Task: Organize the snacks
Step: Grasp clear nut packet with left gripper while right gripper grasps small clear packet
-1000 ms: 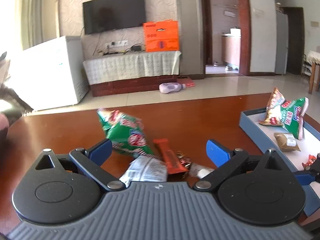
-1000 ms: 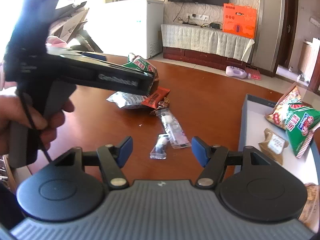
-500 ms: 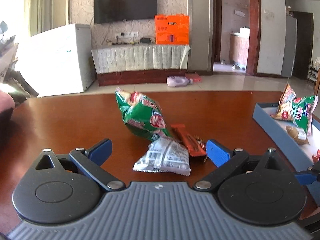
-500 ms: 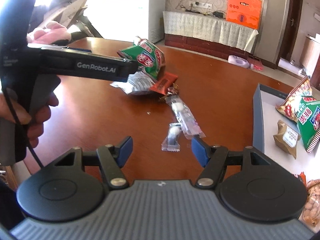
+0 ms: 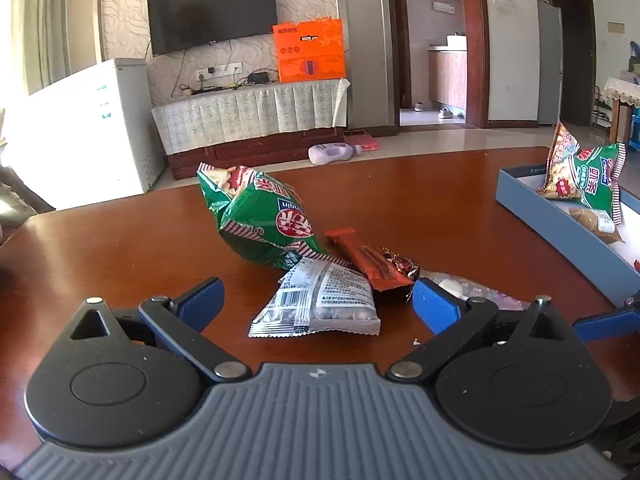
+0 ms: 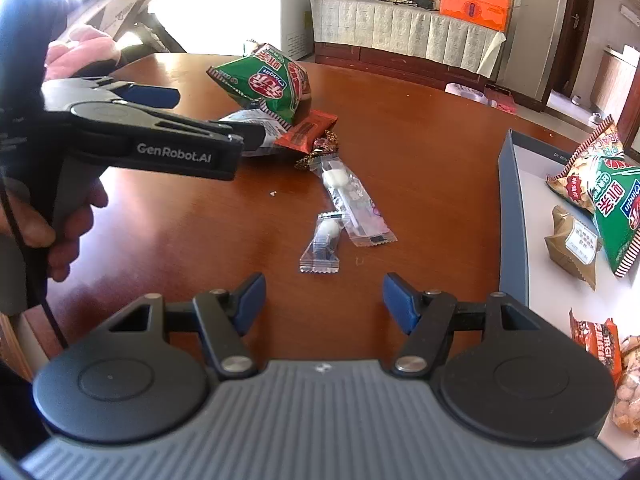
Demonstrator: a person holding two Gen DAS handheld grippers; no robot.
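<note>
Dark red wooden table carrying loose snacks and a blue tray.
A green chip bag, silver packet, orange bar and dark foil candy are lying clustered; two clear packets are sitting nearer the tray.

The left tongs hang open just above the tabletop, a silver snack packet lying between the blue fingertips, untouched.

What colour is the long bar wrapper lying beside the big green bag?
Orange-red, darker brown at one end; the left wrist view shows it best.
</note>
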